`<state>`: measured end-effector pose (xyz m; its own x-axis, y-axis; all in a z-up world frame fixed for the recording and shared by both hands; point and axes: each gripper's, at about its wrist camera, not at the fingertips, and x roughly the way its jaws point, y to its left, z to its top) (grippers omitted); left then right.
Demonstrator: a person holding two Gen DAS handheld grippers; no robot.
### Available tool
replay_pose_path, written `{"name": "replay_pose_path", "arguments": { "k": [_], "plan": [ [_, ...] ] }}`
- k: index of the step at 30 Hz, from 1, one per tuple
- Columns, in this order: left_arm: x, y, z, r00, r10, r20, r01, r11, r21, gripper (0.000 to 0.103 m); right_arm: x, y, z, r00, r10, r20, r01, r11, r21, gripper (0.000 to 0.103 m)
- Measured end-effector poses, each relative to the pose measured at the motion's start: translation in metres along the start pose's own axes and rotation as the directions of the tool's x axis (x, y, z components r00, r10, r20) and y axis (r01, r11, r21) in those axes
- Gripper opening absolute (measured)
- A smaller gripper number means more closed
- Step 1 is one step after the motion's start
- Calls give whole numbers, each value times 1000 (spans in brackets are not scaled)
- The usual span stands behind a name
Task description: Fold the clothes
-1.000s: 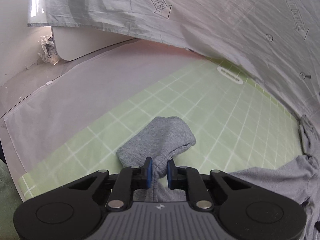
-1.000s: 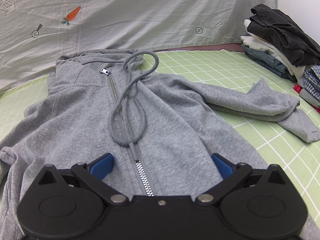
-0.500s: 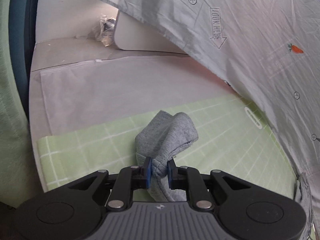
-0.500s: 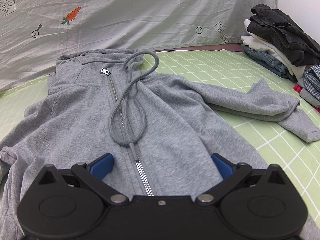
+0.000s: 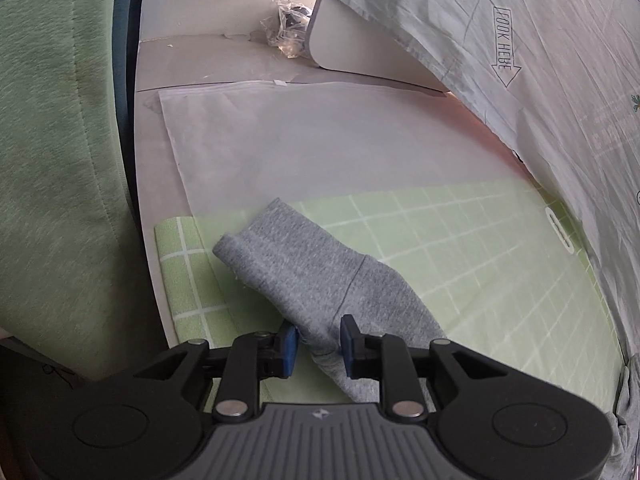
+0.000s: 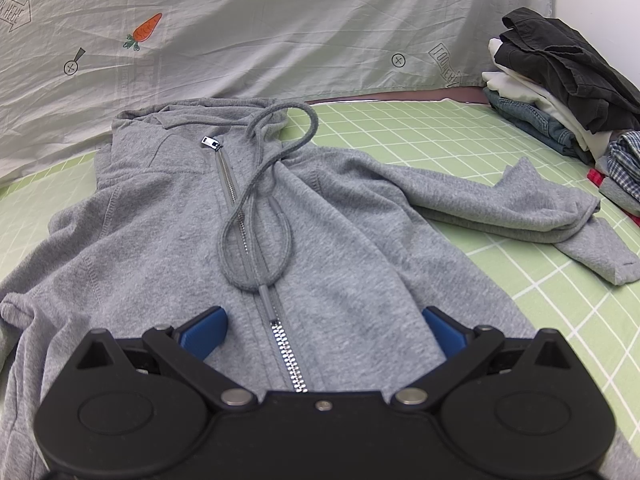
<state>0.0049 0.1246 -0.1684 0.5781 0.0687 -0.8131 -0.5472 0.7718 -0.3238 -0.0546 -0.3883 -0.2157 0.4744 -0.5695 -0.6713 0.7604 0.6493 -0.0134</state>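
opening left gripper [image 5: 318,344] astride grey sleeve [image 5: 304,276]; right gripper [image 6: 324,330] wide above hoodie zipper [image 6: 286,356]

The hoodie [image 6: 248,248] lies on the mat [image 6: 460,136], with the clothes stack [image 6: 560,92] behind to its right.

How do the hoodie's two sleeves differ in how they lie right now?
The left sleeve lies stretched out straight across the mat, its cuff at the mat's corner; the right sleeve is bent back on itself. The left sleeve sits between the opening jaws of the left claw; no claw is at the right sleeve. Both are grey and lie on the mat.
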Motion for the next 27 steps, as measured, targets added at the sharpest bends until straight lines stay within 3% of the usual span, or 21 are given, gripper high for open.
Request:
{"name": "replay_pose_path", "arguments": {
  "k": [4,9,14,16,18,22,25,26,27],
  "plan": [
    [3,-1,1,1000,9,-11,-9,1000,14,25,0,3,23,991,74,-112,-82,995,-64,102],
    [7,-2,3,999,23,-23,-22,999,35,25,-15,12,62,986,167,15,-165,983,-83,102],
    [12,-7,8,999,38,-28,-36,998,55,25,14,42,113,950,308,46,-298,942,-152,86],
    [13,-7,10,999,43,-29,-41,998,56,25,39,60,130,934,357,7,-349,915,-204,65],
    [15,-7,13,998,50,-29,-49,997,53,26,64,78,141,922,383,-55,-384,889,-250,58],
    [18,-9,20,996,82,-23,-81,996,47,28,101,108,152,916,382,-119,-400,864,-306,61],
    [22,-9,26,995,101,-21,-100,994,42,30,117,124,158,910,392,-138,-415,854,-312,70],
    [23,-10,28,994,106,-20,-105,993,45,29,123,129,159,899,407,-162,-438,842,-315,69],
    [24,-11,29,994,108,-17,-107,993,54,29,129,135,160,885,422,-198,-465,827,-316,61]
  ]
}}
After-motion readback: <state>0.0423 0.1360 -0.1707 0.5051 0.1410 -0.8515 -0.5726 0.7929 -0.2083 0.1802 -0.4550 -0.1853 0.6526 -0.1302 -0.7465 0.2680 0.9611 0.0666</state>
